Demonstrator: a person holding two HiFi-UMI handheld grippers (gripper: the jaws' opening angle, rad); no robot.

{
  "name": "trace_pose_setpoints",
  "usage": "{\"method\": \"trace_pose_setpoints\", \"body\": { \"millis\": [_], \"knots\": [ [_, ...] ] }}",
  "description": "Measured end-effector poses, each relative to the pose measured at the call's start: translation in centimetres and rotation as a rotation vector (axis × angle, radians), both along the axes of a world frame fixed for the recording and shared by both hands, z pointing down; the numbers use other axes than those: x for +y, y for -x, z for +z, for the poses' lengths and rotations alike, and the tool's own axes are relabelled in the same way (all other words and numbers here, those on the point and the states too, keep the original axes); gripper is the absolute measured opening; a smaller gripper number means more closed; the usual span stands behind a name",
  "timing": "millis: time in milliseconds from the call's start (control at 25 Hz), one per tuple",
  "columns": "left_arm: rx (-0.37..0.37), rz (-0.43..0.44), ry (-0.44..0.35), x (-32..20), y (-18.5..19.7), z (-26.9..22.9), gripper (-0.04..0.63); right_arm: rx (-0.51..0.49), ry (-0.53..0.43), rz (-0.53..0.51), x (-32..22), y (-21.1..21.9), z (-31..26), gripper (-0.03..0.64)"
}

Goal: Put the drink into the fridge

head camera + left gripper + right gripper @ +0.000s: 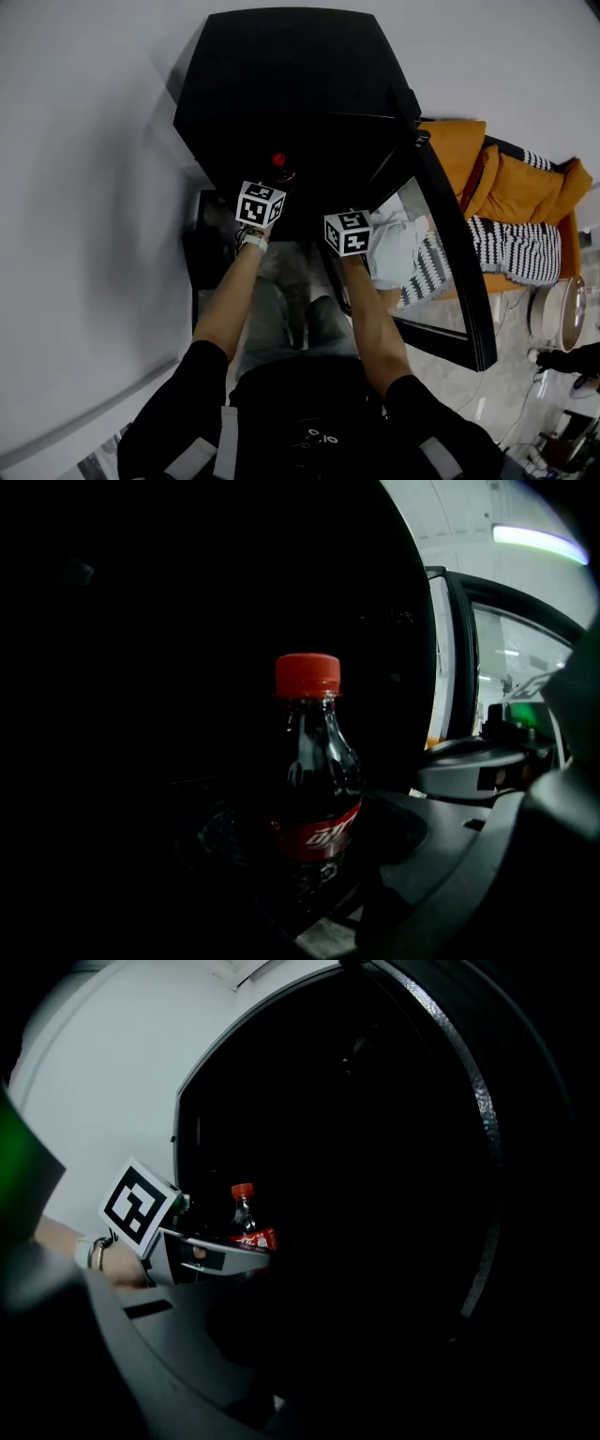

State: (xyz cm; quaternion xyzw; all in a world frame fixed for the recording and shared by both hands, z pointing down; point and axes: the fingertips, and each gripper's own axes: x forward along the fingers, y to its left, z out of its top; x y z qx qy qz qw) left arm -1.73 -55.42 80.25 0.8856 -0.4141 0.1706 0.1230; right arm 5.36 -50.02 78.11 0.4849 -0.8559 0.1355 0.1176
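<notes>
A white wall (pixel 89 197) fills the left of the scene. The black fridge (pixel 281 84) stands against it on the far side, its inside too dark to show any shelves.

The left gripper (pixel 263 201) reaches into the fridge opening at the end of a bare forearm. Its jaws are closed in on the lower half of a cola bottle (pixel 317 761), and the grey right jaw lies against the red label (pixel 319 834). The left jaw is lost in the dark. The bottle stands upright, and its red cap (pixel 307 675) is still screwed on. From the head view the cap shows as a red dot just beyond the gripper's marker cube, right at the mouth of the fridge. In the right gripper view the bottle rises behind the left gripper's jaw, inside the black opening.

The right gripper (pixel 348 232) hangs just to the right of the left one and a little nearer, close to the opening's right edge. Its grey left jaw stands well off to the side. Only blackness shows between the jaws, so they are parted and hold nothing.

Further right, the fridge door (pixel 452 253) is swung wide open, with a glass pane in a dark frame. Beyond the door sits an orange sofa (pixel 530 183), with a black-and-white striped cloth (pixel 511 248) lying on it.
</notes>
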Motion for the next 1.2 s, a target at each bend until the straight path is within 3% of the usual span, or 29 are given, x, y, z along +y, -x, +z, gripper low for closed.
{"method": "trace_pose_setpoints", "body": {
  "millis": [600, 1200],
  "knots": [
    [-0.044, 0.025, -0.061, -2.1, -0.7, 0.3, 0.305, 0.002, 0.020, 0.012, -1.3, 0.2, 0.8, 0.005],
    [-0.063, -0.042, -0.095, -0.5, 0.1, -0.4, 0.336, 0.010, 0.034, -0.007, -0.6, -0.1, -0.3, 0.005]
  ]
}}
